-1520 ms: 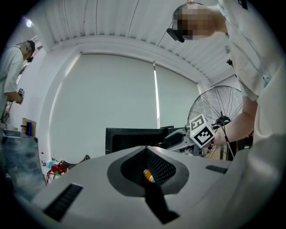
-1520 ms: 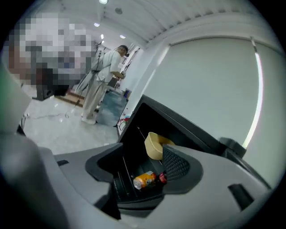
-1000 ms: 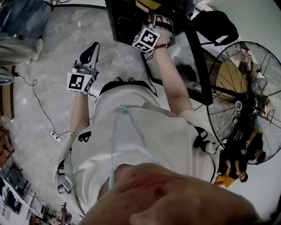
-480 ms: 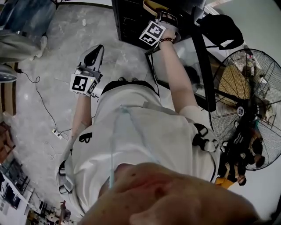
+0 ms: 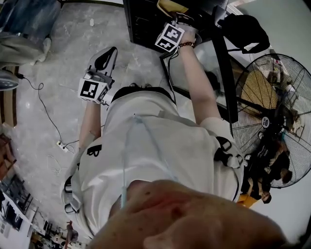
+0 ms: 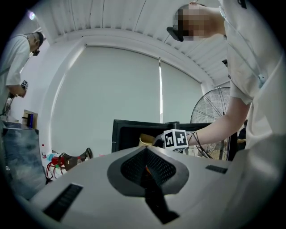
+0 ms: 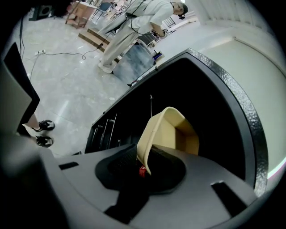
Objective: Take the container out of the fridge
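Note:
A beige plastic container (image 7: 172,132) stands inside the black fridge (image 7: 214,112), tilted, open side toward me. My right gripper (image 7: 143,167) reaches into the fridge, and its jaws are closing with the container's near wall pinched between them. In the head view the right gripper (image 5: 177,22) is at the fridge opening (image 5: 141,24), beside the container's rim (image 5: 167,6). The left gripper (image 5: 108,54) hangs over the floor to the left, shut and empty. The left gripper view shows its jaws together (image 6: 147,170), and beyond them the right gripper's marker cube (image 6: 175,138) at the fridge.
The fridge's glass door (image 5: 214,63) stands open to the right of my right arm. A large floor fan (image 5: 272,116) is further right. A cable and power strip (image 5: 60,146) lie on the floor at left. Another person (image 7: 138,22) stands at a table beyond.
My right arm has pushed further into the fridge, up to the container. The left gripper has drifted slightly up and to the right.

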Motion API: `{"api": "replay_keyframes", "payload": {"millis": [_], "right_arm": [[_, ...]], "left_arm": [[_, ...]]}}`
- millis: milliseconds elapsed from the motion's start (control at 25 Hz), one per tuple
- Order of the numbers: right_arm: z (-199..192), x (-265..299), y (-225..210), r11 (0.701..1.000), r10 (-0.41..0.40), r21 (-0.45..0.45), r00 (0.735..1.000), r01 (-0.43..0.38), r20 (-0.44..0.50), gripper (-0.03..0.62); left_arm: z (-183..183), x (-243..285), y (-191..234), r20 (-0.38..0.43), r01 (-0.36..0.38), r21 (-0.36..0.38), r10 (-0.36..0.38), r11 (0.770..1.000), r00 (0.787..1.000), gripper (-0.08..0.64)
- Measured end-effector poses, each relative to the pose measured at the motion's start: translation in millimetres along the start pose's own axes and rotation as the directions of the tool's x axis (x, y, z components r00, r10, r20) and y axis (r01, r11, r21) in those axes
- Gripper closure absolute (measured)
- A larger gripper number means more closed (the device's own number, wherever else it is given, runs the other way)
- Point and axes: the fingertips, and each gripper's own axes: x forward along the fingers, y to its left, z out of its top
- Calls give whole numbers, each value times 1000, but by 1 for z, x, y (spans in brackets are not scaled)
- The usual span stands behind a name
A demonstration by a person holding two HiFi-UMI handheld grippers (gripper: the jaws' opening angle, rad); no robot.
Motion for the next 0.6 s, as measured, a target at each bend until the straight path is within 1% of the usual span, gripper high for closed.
{"api": "replay_keyframes", "payload": {"millis": [120,280,400,600], "right_arm": [[9,-20,10,1000,22,13,999,-23,38,515],[20,-49,25,998,63,-3,992,-63,105,517],[24,-71,36,996,88,-11,985,-87,152,518],[23,-103,44,993,116,8,967,-121,228,520]], "left_arm": [[0,0,1,13,3,-3,-3,1000,1000,551],[-2,6,-6,15,21,-9,-21,1000,1000,551],[-3,9,-12,16,45,-8,-45,999,999,551],[-3,15,-19,11,73,-5,-73,997,997,551]]}}
